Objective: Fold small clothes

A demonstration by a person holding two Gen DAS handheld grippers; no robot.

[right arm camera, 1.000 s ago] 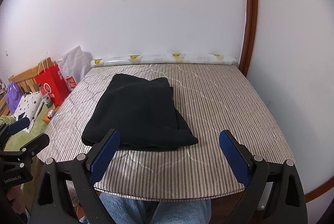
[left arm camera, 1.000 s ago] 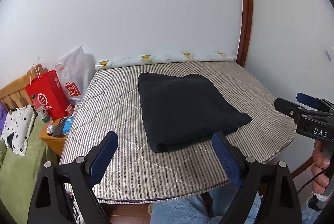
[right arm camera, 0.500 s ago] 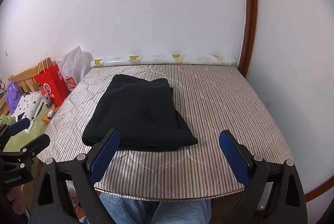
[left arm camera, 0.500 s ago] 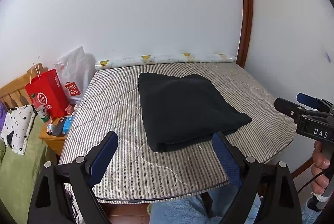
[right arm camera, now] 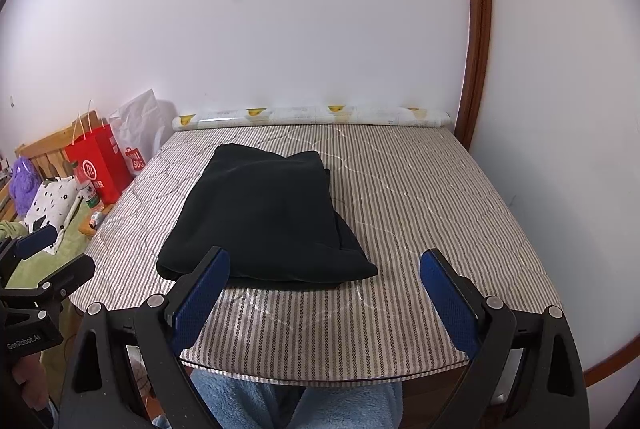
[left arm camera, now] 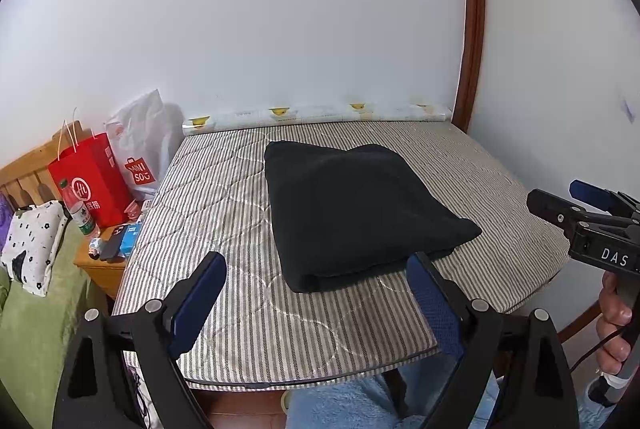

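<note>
A black garment lies folded into a thick rectangle on the striped quilted pad. My left gripper hovers open over the pad's near edge, just short of the garment's front fold, with nothing between its blue pads. My right gripper is also open and empty, held off the near edge to the right of the garment's front corner. Each gripper shows in the other's view: the right gripper at the right edge, the left gripper at the left edge.
A rolled sheet lies along the far wall. A red paper bag, a white bag, a bottle and small items crowd a wooden bedside stand at the left. A spotted pillow rests on green bedding. Light blue trouser legs show below.
</note>
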